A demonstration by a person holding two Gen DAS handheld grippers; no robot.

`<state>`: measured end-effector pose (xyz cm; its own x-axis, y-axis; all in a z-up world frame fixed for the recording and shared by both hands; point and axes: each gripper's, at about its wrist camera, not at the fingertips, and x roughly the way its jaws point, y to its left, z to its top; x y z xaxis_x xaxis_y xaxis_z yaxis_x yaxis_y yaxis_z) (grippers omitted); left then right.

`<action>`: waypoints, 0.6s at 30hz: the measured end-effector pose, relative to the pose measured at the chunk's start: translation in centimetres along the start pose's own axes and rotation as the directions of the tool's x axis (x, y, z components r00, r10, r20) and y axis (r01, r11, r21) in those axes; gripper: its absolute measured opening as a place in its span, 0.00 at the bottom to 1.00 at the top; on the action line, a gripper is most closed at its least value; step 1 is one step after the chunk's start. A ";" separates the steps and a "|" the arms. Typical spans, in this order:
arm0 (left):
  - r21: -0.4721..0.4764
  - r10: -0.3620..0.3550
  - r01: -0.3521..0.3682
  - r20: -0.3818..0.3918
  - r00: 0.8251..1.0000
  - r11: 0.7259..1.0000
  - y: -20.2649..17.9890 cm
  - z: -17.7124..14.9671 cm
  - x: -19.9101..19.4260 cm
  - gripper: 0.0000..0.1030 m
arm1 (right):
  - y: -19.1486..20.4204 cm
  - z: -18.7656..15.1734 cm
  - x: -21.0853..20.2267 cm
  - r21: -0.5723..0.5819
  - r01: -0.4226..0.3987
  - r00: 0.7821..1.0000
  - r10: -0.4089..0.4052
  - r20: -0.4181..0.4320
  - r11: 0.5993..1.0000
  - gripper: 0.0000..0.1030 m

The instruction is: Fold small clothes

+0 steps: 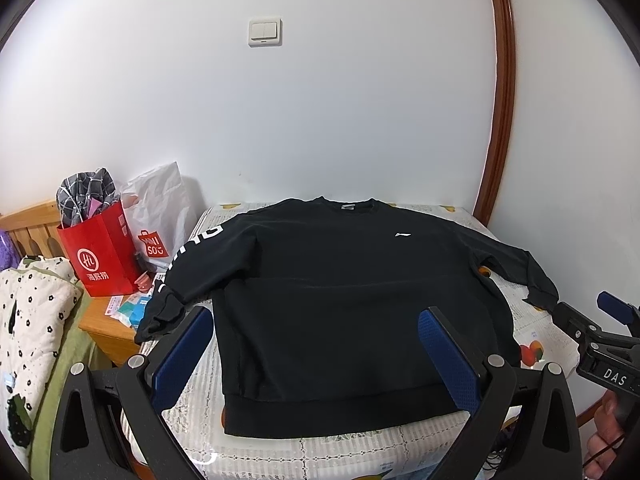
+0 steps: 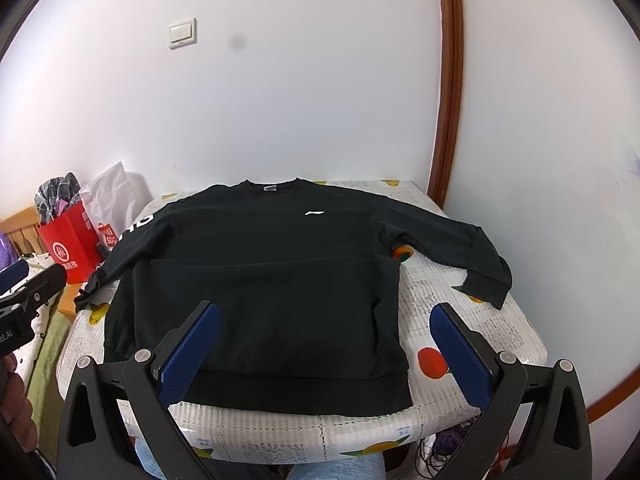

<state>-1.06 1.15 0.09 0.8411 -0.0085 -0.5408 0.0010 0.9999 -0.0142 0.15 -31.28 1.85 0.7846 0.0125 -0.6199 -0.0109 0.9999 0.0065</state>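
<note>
A black long-sleeved sweatshirt (image 1: pixel 340 300) lies flat and face up on a small table, collar toward the wall, both sleeves spread out; it also shows in the right wrist view (image 2: pixel 260 280). The left sleeve hangs over the table's left edge. My left gripper (image 1: pixel 316 332) is open and empty, hovering above the sweatshirt's lower left part. My right gripper (image 2: pixel 326 328) is open and empty, above the hem's right side. The right gripper also shows in the left wrist view (image 1: pixel 588 320), near the right cuff.
The table (image 2: pixel 460 320) has a fruit-print cover and stands against a white wall by a wooden door frame (image 2: pixel 448 100). A red paper bag (image 1: pixel 102 252) and a white bag (image 1: pixel 160 216) stand on a wooden nightstand (image 1: pixel 108 328) left of it. A bed (image 1: pixel 28 320) lies further left.
</note>
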 end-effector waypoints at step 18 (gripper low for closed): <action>-0.021 -0.006 0.006 0.002 1.000 1.000 0.4 0.0 -0.4 1.00 | -0.7 0.1 0.2 0.015 0.015 1.000 -0.015 -0.005 1.000 1.00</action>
<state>-1.40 1.58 0.30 0.8422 -0.0146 -0.5389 -0.0051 0.9994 -0.0350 0.37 -31.99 1.83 0.7818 -0.0028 -0.6235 0.0104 0.9999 0.0085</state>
